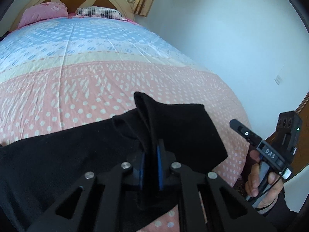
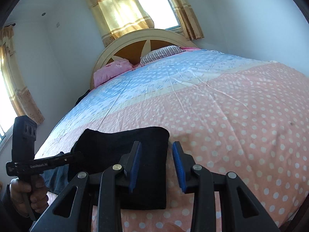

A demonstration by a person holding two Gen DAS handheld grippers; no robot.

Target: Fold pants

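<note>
The black pants (image 1: 81,147) lie on the pink dotted bedspread (image 1: 81,89) near the foot of the bed. My left gripper (image 1: 151,166) is shut on a raised fold of the pants, which stands up between the blue pads (image 1: 159,166). In the right wrist view the pants (image 2: 123,145) lie folded flat, their right edge under my right gripper (image 2: 157,162). The right gripper is open, its blue pads (image 2: 178,164) apart and holding nothing. The right gripper also shows in the left wrist view (image 1: 270,147), held in a hand at the right.
The bed reaches back to a cream and brown headboard (image 2: 143,44) with a pink pillow (image 2: 112,69) and a striped pillow (image 2: 162,54). A curtained window (image 2: 154,7) is behind it. White walls stand on both sides. The left gripper's body (image 2: 25,154) is at the left.
</note>
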